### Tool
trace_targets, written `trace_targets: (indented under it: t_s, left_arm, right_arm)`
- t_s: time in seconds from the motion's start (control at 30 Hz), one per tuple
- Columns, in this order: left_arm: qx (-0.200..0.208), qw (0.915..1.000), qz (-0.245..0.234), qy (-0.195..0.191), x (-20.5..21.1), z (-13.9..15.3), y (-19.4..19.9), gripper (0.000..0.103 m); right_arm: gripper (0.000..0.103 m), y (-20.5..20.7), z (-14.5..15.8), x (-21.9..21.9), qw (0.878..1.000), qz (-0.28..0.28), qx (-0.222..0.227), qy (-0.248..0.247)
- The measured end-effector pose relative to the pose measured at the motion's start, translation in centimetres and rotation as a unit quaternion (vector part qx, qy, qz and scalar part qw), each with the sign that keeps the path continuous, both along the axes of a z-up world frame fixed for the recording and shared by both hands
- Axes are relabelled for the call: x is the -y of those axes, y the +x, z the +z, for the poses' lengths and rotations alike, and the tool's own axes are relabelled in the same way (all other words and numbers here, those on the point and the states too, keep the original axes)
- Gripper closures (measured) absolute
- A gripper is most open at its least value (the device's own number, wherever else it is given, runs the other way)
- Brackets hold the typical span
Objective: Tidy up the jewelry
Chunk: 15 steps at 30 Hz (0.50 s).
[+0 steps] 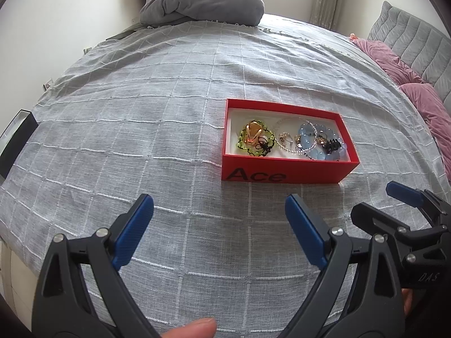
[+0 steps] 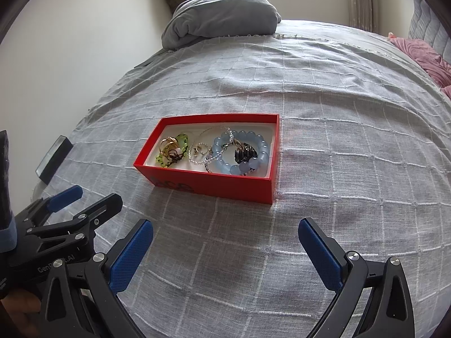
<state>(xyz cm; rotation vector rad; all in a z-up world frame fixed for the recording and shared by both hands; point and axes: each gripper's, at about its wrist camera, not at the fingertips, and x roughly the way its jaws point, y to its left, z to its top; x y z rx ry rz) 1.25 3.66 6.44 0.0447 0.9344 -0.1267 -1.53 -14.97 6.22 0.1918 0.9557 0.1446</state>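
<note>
A red box (image 1: 284, 173) (image 2: 214, 187) with a white inside lies on the grey bedspread and holds jewelry. In it are a green beaded bracelet (image 1: 243, 140) (image 2: 183, 140), a silver bead chain (image 1: 293, 149) (image 2: 197, 159), pale blue bead bracelets (image 1: 324, 152) (image 2: 253, 155) and a small black clip (image 1: 330, 145) (image 2: 245, 153). My left gripper (image 1: 220, 207) hovers open just in front of the box, nothing between its blue pads. My right gripper (image 2: 225, 232) is open too, a little short of the box, side by side with the left one.
A grey checked bedspread (image 1: 169, 112) (image 2: 338, 140) covers the bed. A folded grey quilt (image 1: 203, 2) (image 2: 222, 14) lies at the far end, pink pillows (image 1: 408, 84) at the right. A black box (image 1: 17, 143) (image 2: 53, 160) sits at the left edge.
</note>
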Motion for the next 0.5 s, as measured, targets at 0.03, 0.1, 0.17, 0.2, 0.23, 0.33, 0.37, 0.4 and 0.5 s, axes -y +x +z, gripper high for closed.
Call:
trace_targets:
  t_s: [0.03, 0.1, 0.17, 0.2, 0.23, 0.33, 0.37, 0.4, 0.5]
  left_arm:
    - [0.0, 1.0, 0.0, 0.001, 0.01, 0.01, -0.01, 0.009]
    - [0.002, 1.0, -0.001, 0.002, 0.03, 0.05, -0.03, 0.009]
    - [0.003, 1.0, -0.001, 0.003, 0.11, 0.08, -0.11, 0.009]
    - [0.003, 1.0, -0.001, 0.003, 0.12, 0.08, -0.12, 0.009]
    - [0.002, 1.0, -0.001, 0.004, 0.14, 0.07, -0.11, 0.009]
    - [0.001, 1.0, -0.003, 0.004, 0.23, 0.0, -0.1, 0.009]
    - [0.001, 1.0, -0.004, 0.004, 0.22, 0.0, -0.11, 0.009]
    - [0.002, 1.0, -0.005, 0.004, 0.23, 0.01, -0.12, 0.009]
    - [0.005, 0.9999, -0.007, 0.005, 0.34, 0.06, -0.23, 0.009]
  right_arm:
    - [0.0, 0.01, 0.0, 0.0, 1.0, 0.0, 0.0, 0.0]
    - [0.0, 0.05, -0.03, 0.01, 1.0, 0.0, 0.0, 0.001]
    - [0.0, 0.09, -0.03, 0.01, 1.0, 0.0, 0.0, 0.001]
    - [0.0, 0.09, -0.02, 0.01, 1.0, 0.0, 0.0, 0.001]
    - [0.0, 0.08, -0.03, 0.01, 1.0, 0.0, 0.0, 0.001]
    - [0.0, 0.11, -0.02, 0.04, 1.0, -0.001, 0.0, 0.001]
    - [0.0, 0.12, -0.04, 0.04, 1.0, -0.001, -0.001, 0.001]
    - [0.0, 0.13, -0.03, 0.05, 1.0, -0.001, -0.001, 0.001]
    - [0.0, 0.14, -0.02, 0.07, 1.0, -0.001, 0.0, 0.001]
